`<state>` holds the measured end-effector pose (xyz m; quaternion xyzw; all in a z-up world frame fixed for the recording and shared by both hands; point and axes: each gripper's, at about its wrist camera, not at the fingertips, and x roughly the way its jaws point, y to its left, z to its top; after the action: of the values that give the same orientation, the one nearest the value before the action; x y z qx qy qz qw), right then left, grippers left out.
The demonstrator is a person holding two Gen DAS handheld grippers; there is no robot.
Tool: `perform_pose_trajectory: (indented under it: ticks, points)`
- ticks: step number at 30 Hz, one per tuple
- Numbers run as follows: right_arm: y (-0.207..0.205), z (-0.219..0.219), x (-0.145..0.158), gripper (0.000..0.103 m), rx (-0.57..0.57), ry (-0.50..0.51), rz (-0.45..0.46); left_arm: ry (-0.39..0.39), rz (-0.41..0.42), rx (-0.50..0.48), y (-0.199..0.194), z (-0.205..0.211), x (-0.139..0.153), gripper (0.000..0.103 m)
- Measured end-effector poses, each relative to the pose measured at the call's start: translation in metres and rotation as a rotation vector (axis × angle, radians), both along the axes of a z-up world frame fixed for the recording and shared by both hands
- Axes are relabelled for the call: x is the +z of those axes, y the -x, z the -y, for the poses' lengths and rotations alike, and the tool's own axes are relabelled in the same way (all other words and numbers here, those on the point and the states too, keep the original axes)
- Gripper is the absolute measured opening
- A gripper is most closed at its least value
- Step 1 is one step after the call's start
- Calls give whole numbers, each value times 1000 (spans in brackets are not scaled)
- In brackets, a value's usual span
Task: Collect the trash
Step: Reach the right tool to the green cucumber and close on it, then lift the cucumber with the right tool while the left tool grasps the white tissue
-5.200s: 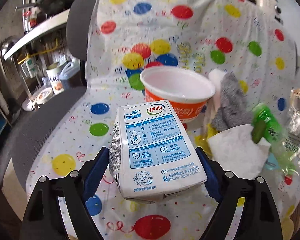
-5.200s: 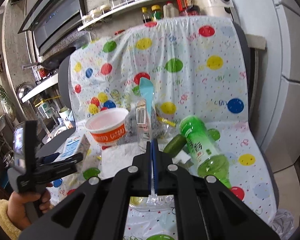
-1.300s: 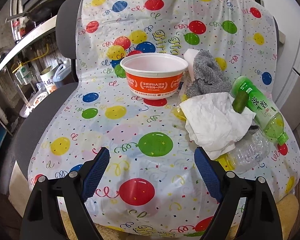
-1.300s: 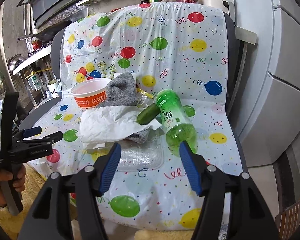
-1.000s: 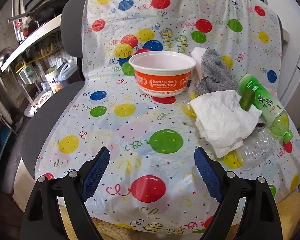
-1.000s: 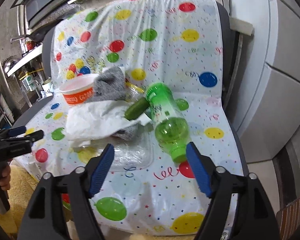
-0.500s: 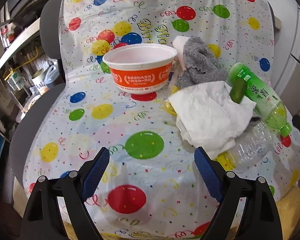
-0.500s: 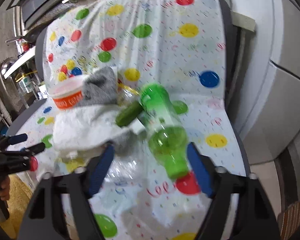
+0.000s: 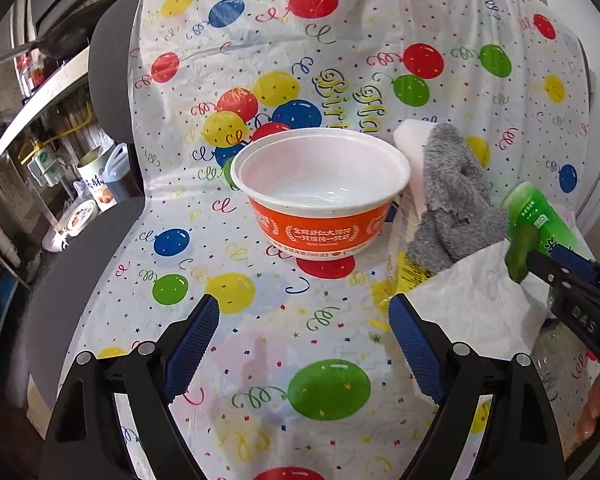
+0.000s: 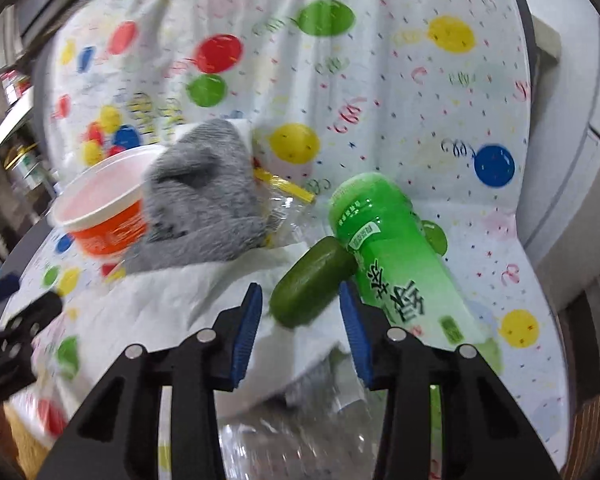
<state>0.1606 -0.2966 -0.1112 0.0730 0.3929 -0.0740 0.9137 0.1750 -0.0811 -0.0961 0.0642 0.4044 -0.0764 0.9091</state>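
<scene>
Both tools gape: right tool (image 10: 300,318) straddles the pickle (image 10: 310,282), left tool (image 9: 304,344) hovers.

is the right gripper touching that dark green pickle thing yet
Apart. In the right wrist view the right gripper is open around the dark green pickle, with white napkin showing in the gap between each blue pad and it.

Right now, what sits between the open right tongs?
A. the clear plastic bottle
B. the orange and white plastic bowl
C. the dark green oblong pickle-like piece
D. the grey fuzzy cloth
C: in the right wrist view the right tongs stand open around the near end of the dark green oblong pickle-like piece, which leans against the green plastic bottle.
</scene>
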Motion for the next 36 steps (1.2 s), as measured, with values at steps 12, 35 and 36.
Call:
perform_pose_trajectory:
  ticks: [12,35,36]
  points:
    - [-40,-13,-20,41,-139,137,-77,32,-55,7,-5,-17,-20,86]
    - [59,-39,-5,29,225,-25,-80,-2,-27,22,51,-27,-4,86]
    - [58,-37,-6,29,221,-31,-80,-4,-24,18,53,-25,-3,86]
